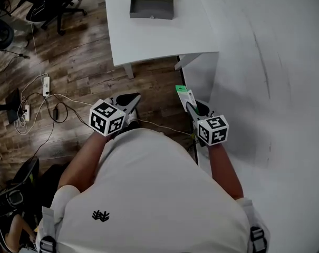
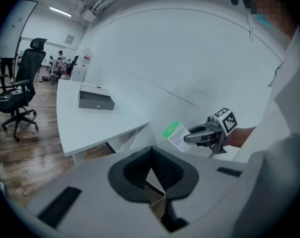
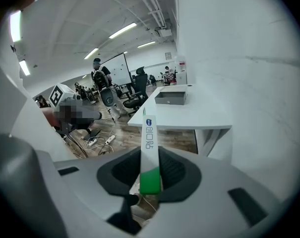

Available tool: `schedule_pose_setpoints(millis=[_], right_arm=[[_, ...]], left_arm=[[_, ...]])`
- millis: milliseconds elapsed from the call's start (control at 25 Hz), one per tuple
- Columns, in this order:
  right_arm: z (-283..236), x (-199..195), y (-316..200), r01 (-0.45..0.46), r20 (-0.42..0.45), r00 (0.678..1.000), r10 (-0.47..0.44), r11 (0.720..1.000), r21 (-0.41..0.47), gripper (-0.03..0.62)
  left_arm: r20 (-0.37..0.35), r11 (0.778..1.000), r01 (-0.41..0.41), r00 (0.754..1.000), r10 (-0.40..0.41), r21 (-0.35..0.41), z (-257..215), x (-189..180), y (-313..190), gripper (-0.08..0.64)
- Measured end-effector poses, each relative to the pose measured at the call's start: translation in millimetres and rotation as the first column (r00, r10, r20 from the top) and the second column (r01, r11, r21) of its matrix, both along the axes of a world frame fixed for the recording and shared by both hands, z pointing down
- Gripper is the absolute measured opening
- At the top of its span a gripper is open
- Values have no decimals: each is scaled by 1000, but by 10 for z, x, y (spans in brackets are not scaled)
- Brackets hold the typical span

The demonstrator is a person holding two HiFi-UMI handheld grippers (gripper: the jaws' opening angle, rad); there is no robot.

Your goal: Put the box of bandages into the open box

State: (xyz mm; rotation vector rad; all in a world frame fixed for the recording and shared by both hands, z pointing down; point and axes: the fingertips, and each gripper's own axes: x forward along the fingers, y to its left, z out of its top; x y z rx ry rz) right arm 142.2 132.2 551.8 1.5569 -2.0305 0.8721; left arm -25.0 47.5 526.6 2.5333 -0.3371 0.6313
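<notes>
The box of bandages (image 1: 182,94) is flat and white with a green end. My right gripper (image 1: 188,104) is shut on it and holds it in the air above the wooden floor, just off the near corner of the white table (image 1: 148,38). In the right gripper view the box of bandages (image 3: 149,145) stands edge-on between the pads. The open grey box (image 1: 152,2) sits at the table's far side; the open box (image 2: 96,100) also shows from the left. My left gripper (image 1: 132,100) hangs to the left, shut on nothing. From there the bandage box (image 2: 175,134) is visible.
Black office chairs (image 1: 52,4) stand at the far left. Power strips and cables (image 1: 45,86) lie on the wooden floor. A large white surface (image 1: 275,78) fills the right side. The person's white shirt (image 1: 148,194) covers the lower middle of the head view.
</notes>
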Motion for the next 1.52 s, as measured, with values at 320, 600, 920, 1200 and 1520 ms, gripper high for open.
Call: schedule_pose_setpoints(millis=[320,600,920,1200,1520], right_arm=[[-211,-78,-917,15,-50,999,-14,1000,10,89],[-306,11,-1675,56,-73,996,-54,998,24,89],[-257,272,-2766,141,-74,988,-138,990,26,89],[-279,386,-3790,247,-96,965,-244,969,17,89],[-53,393,-4671,334,-116,935,-336,942,-41,90]], left_arm=[[-37,999,33,999,-34,-24,-46,-364,-512,6],[-46,994,106,993,-107,-32,-65,-465,-803,6],[-17,969,247,969,-248,-17,-142,-465,-1374,6],[-26,927,376,927,-375,11,-398,-327,-1968,6],[-6,868,496,868,-496,21,-581,-286,-2357,6]])
